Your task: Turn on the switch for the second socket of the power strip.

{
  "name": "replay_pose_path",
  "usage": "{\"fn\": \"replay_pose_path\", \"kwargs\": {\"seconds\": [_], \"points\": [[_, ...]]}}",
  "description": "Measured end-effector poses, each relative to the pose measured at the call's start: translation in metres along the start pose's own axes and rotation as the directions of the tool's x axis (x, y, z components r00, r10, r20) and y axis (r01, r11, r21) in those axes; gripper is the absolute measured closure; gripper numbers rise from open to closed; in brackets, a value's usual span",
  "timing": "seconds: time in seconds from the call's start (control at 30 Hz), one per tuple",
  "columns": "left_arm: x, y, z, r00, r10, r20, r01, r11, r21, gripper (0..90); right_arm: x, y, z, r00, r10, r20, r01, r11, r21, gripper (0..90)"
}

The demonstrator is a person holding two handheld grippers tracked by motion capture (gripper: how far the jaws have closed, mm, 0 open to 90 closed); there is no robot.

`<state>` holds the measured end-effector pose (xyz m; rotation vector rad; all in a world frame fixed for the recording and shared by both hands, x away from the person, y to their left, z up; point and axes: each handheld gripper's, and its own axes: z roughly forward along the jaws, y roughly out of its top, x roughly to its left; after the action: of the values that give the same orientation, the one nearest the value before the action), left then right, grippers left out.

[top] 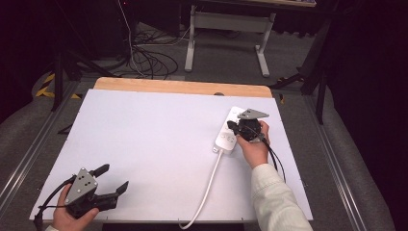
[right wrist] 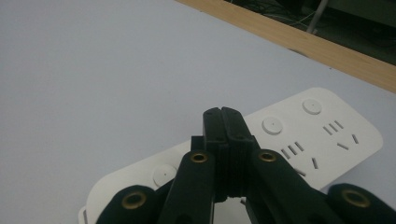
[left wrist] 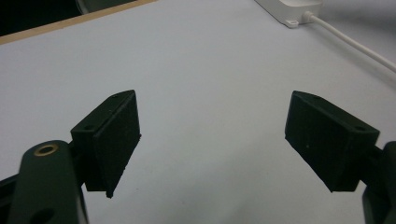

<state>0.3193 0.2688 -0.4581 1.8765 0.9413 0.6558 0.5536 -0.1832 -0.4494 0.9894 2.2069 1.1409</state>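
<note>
Right gripper (top: 235,129) poised over the white power strip (top: 230,139), jaws pressed together with nothing between them.

Seen along its own jaws, the right gripper (right wrist: 222,114) has its closed tips over the middle of the power strip (right wrist: 327,135), with round buttons and socket slots just beyond and to the right of them (whether the tips touch the plastic I cannot tell). Its white cord (top: 208,187) trails back toward the person from the strip's near end. Left gripper (top: 112,178) sits well apart at the near left of the white table (top: 144,139), jaws spread wide and empty; from that gripper (left wrist: 212,140) the strip's end (left wrist: 292,11) lies far ahead to the right.
</note>
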Motion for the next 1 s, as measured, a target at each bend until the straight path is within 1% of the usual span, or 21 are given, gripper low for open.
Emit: {"fn": "replay_pose_path", "kwargs": {"seconds": [0.17,0.23,0.37,0.53,0.7,1.0], "points": [[0.000,0.000,0.000,1.0000,-0.001,-0.002,0.001,1.0000,-0.001,18.5,-0.002,-0.002,0.006,0.9999,0.012,0.003,-0.012,1.000,-0.002,90.0],[0.000,0.000,0.000,1.0000,0.000,-0.002,0.000,1.0000,0.000,18.5,-0.003,-0.005,0.011,0.9998,0.020,0.003,-0.020,1.000,0.009,90.0],[0.000,0.000,0.000,1.0000,-0.002,-0.001,0.002,1.0000,0.001,18.5,-0.005,-0.007,0.015,0.9997,0.024,0.003,-0.025,1.000,0.012,90.0],[0.000,0.000,0.001,1.0000,0.000,0.002,0.000,0.9999,0.011,18.4,-0.006,-0.008,0.018,0.9995,0.031,0.008,-0.031,1.000,0.005,90.0],[0.000,0.000,0.002,1.0000,0.000,0.003,0.000,0.9999,0.013,18.4,-0.007,-0.009,0.021,0.9996,0.026,0.012,-0.026,1.000,0.010,90.0],[0.000,0.000,0.002,1.0000,0.005,0.005,-0.005,0.9999,0.011,18.4,-0.006,-0.009,0.022,0.9996,0.028,0.002,-0.028,1.000,0.011,90.0]]}}
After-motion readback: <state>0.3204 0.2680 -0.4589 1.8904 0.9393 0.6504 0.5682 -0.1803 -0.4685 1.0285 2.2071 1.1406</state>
